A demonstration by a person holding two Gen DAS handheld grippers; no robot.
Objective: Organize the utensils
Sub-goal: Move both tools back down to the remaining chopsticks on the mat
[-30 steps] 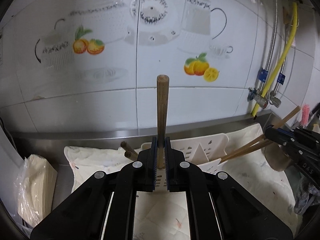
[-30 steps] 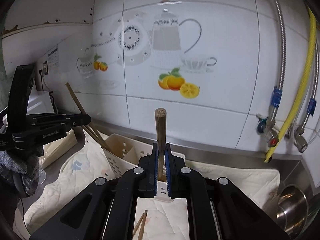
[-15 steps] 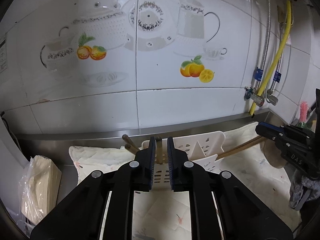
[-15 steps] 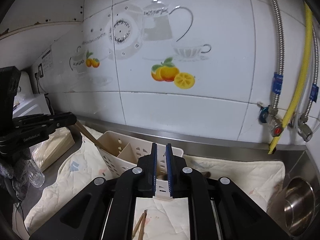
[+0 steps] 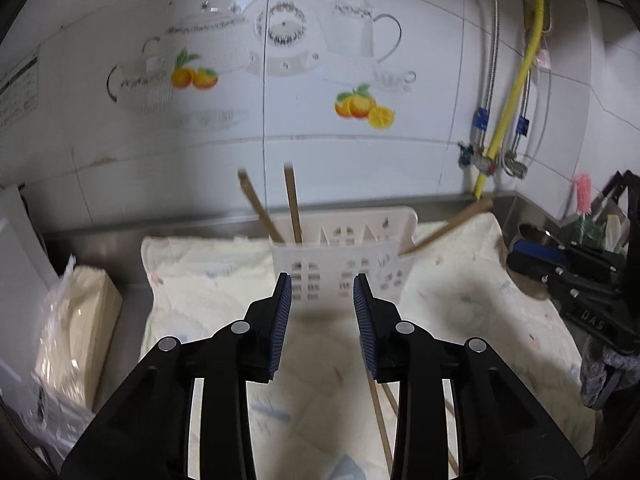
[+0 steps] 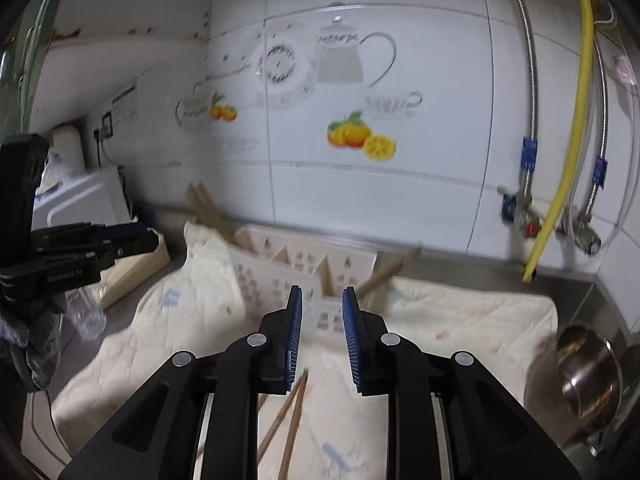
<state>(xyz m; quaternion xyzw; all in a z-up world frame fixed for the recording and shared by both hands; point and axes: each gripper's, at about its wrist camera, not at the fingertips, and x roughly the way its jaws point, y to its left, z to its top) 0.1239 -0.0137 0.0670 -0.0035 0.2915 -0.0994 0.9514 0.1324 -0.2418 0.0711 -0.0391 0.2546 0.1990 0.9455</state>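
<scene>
Two wooden chopsticks [image 5: 276,210] stand tilted in the left compartment of the pale perforated plastic utensil basket [image 5: 344,248], which sits straight ahead of the left tool [image 5: 322,320] in the left wrist view. This tool's fingers are spread wide, with nothing between the blue ribbed pads [image 5: 282,320]. A third wooden stick [image 5: 446,226] leans out of the basket's right end, slanting up to the right. Below and right of the tool, more loose wooden chopsticks [image 5: 380,420] lie on the cream quilted cloth [image 5: 208,280] that covers the worktop. Far right of the tool, the other black tool shows over a metal bowl. Left of the tool lies a clear bag of beige paper [image 5: 76,328].

In the right wrist view, the right tool [image 6: 322,336] also stands spread, gripping nothing, and the basket [image 6: 280,260] lies just beyond its tips. Wooden chopsticks [image 6: 210,212] lean out of the basket's far left end; another stick [image 6: 386,272] pokes out at its right end. Directly under the tool, between its fingers, a pair of brown chopsticks [image 6: 290,420] rests on the cloth [image 6: 460,320]. To the tool's right sits a round steel bowl [image 6: 580,372]. At the far left the left tool [image 6: 96,248] hovers, apart from the basket. Motion blur softens both views.
</scene>
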